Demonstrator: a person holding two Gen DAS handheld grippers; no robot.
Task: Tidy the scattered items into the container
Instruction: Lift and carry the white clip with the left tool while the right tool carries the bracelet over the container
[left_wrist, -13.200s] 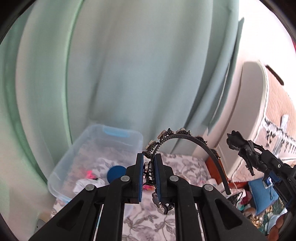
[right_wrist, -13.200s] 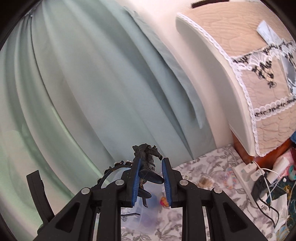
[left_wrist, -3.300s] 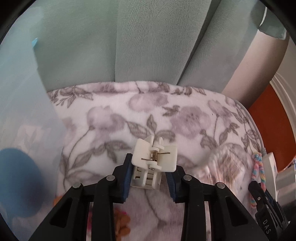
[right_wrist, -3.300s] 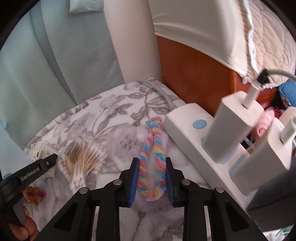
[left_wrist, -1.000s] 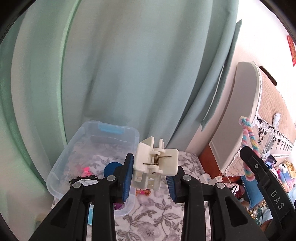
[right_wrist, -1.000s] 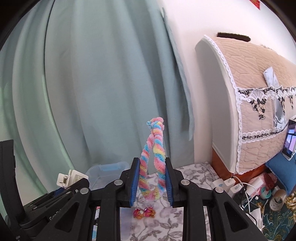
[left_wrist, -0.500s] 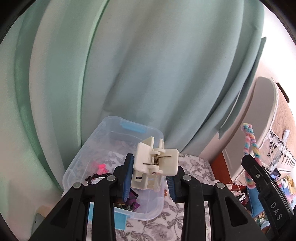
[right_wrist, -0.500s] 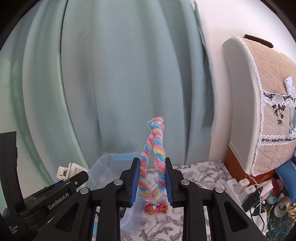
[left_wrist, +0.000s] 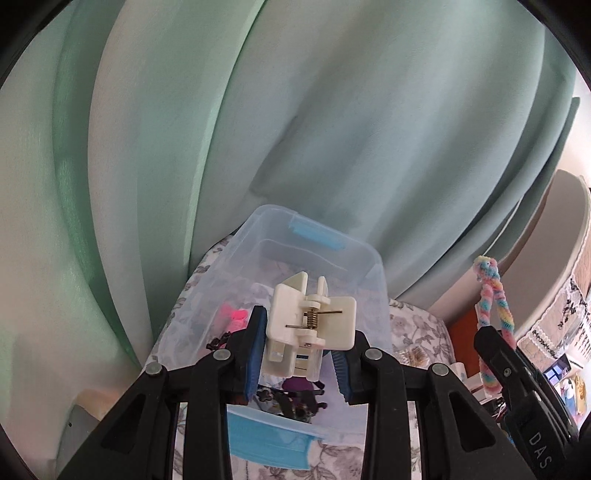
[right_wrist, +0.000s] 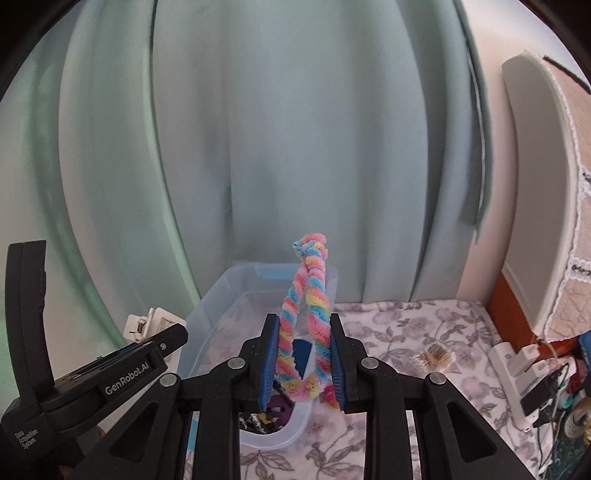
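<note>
My left gripper (left_wrist: 297, 350) is shut on a cream plastic hair claw clip (left_wrist: 310, 325) and holds it in the air above the clear plastic container (left_wrist: 280, 251) with blue handles. My right gripper (right_wrist: 303, 360) is shut on a rainbow twisted fuzzy hair loop (right_wrist: 304, 317), held upright above the container's near right part (right_wrist: 236, 280). The loop also shows at the right of the left wrist view (left_wrist: 493, 295), and the clip at the left of the right wrist view (right_wrist: 147, 325). Inside the container lie a pink item (left_wrist: 234, 317), dark hair accessories (left_wrist: 295, 402) and a blue round thing (right_wrist: 301, 356).
The container stands on a grey floral cloth (right_wrist: 406, 332) against mint green curtains (left_wrist: 295, 147). A small brush-like item (right_wrist: 436, 356) lies on the cloth to the right. A white power strip with plugs (right_wrist: 517, 369) and a padded headboard (right_wrist: 546, 184) are at the far right.
Both grippers have moved left and closer over the container, still holding the clip and the loop. The container now sits nearer the middle of both views.
</note>
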